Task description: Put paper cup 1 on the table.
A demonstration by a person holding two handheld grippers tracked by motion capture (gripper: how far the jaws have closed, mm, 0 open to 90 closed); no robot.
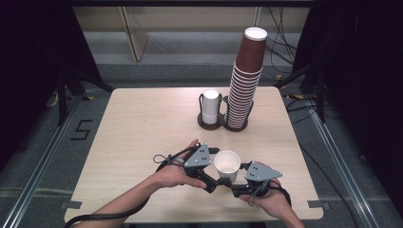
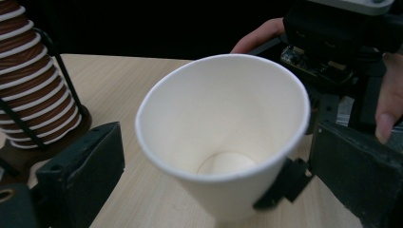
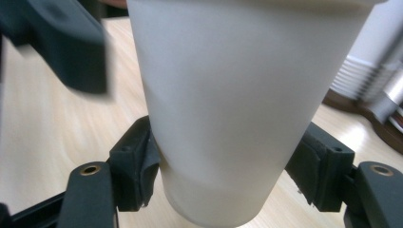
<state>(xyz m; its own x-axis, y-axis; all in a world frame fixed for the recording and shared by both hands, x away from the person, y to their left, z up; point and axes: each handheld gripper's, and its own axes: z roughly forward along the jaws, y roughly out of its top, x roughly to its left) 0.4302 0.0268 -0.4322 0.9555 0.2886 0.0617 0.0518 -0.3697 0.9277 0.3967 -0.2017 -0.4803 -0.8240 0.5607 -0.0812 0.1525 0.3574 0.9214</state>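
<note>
High view, nearest first: two hand-held grippers meet over the near edge of the table point(image 1: 138, 123), at about six o'clock, with one white paper cup point(image 1: 227, 164) upright between them. The right gripper point(image 1: 234, 183) pinches the cup low on its wall; in the right gripper view its two pads press either side of the cup's point(image 3: 242, 104) lower body, just above the base. The left gripper point(image 1: 212, 176) stands spread, its jaws either side of the cup point(image 2: 223, 128) and clear of it, so the cup appears to be passing from left hand to right.

To do this handover well, I judge the right pads should squeeze only lightly, since thin paper buckles, and the cup should stay upright until the left jaws are drawn straight back, clear of the rim.

Farther off, toward twelve o'clock, sits one dark holder point(image 1: 223, 124) with two bays. Its left bay holds a short white stack point(image 1: 210, 107), whose cup count I cannot tell; its right bay holds one tall brown cup stack point(image 1: 246, 78), leaning slightly, too many to count exactly.

Count: two grippers, one loose cup, one holder, two stacks.
</note>
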